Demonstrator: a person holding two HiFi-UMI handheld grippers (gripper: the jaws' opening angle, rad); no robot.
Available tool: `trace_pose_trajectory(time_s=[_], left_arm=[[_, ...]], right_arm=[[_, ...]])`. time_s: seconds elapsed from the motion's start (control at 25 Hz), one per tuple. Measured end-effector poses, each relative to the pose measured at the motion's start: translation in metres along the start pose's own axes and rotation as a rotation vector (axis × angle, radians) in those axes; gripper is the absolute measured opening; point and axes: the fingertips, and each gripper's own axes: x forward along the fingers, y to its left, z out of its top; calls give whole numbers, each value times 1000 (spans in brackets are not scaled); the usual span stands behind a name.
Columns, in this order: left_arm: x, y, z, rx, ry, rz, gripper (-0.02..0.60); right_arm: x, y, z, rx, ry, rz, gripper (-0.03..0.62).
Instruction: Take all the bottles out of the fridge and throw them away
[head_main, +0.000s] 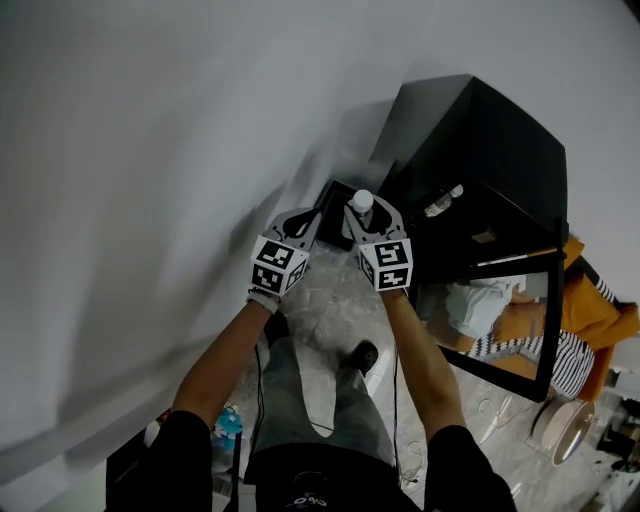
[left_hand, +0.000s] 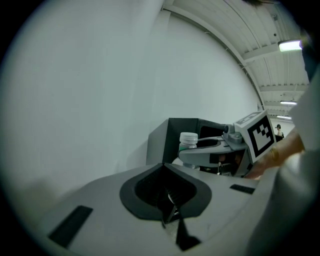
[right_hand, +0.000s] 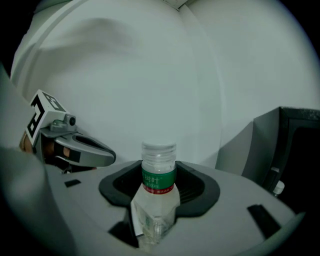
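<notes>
Left gripper (left_hand: 163, 172): matte grey shell, black ribbed pads pressed together, nothing between; right gripper (head_main: 368, 225): same build, pads pinching a clear plastic bottle (right_hand: 159, 200), upright, white ridged cap, green label band; beyond, boxy glossy black fridge (head_main: 480, 140), door open, second bottle (head_main: 443, 201) inside.

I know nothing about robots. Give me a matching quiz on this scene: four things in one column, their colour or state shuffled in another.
Things:
1. left gripper
2. right gripper
3. bottle
4. fridge

States:
A. black, door open
B. clear, with a green label band
C. shut, with nothing between its jaws
D. clamped on the bottle

Pairs: 1-C, 2-D, 3-B, 4-A
</notes>
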Motion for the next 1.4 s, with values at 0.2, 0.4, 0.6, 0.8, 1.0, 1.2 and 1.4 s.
trace_pose_trajectory(time_s=[0.2,0.4,0.6,0.8,1.0,1.2,1.4], left_arm=[[7,-8,-45,-20,47,-20,6],[18,-11,-72,-37,71,-27,6],[45,-3,-93,-46,56,-30,6],[81,15,-141,-12,48,-33,6],[129,33,-203,26,24,-24,6],[177,45,-263,44,0,-29,6],[212,57,-308,58,-5,-37,6]], right_arm=[[0,5,-51,38,52,-3,206],[6,1,-83,59,76,-2,206],[32,-12,-106,68,49,-13,206],[70,-24,-161,63,20,-18,207],[109,-44,-240,57,-2,-32,207],[144,-69,-323,70,-21,-49,207],[179,-78,-387,56,3,-51,207]])
